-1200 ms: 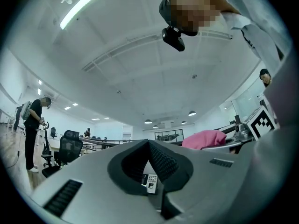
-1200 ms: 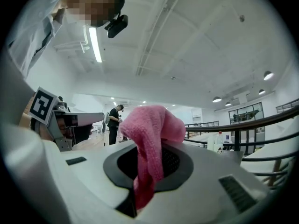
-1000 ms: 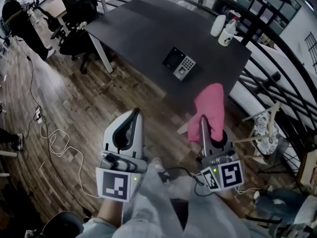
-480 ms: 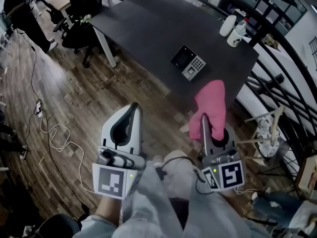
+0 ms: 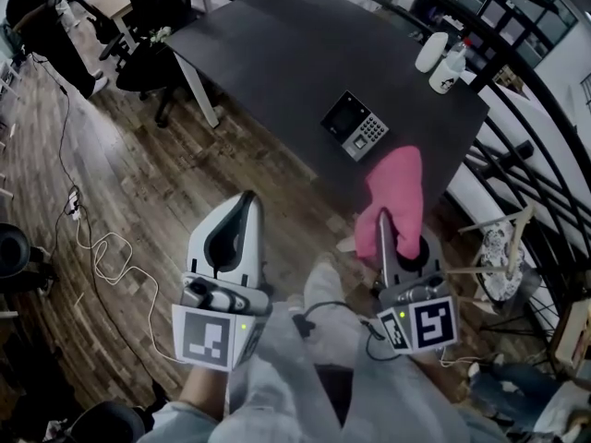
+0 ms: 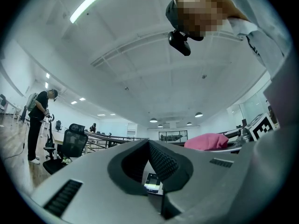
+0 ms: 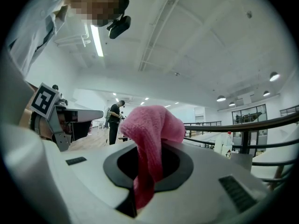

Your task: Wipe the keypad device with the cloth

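So, going left to right: far off at the left a person [image 5: 37, 17] in dark clothes stands on the wood floor [image 5: 138, 183] near a black office chair [image 5: 148, 63], with a cable [image 5: 92, 247] snaking across the boards. From above that's only a dark shape, but the left gripper view shows them upright beside the chair. Next comes the left gripper [image 5: 247, 201], held over the floor short of the dark table [image 5: 277, 44]. Its jaws are pressed together at the tips with nothing in them, just an oval hole behind. Its own view shows something the head view can't: a sliver of the keypad device [image 5: 355, 125] with a lit screen, peeking through that hole. The head view shows the device properly, lying flat on the table close to the near edge, screen on the left and keys on the right, well apart from both grippers. Right of it, the right gripper [image 5: 380, 218] is clamped on the pink cloth [image 5: 397, 187]. The right gripper view shows the cloth pinched down between the jaws and flopping over the tips, whereas from above it's a pink lump over the table's near edge. At the table's far right corner stand a white spray bottle [image 5: 448, 67] and a white container [image 5: 430, 52], just inside the black railing [image 5: 517, 109].
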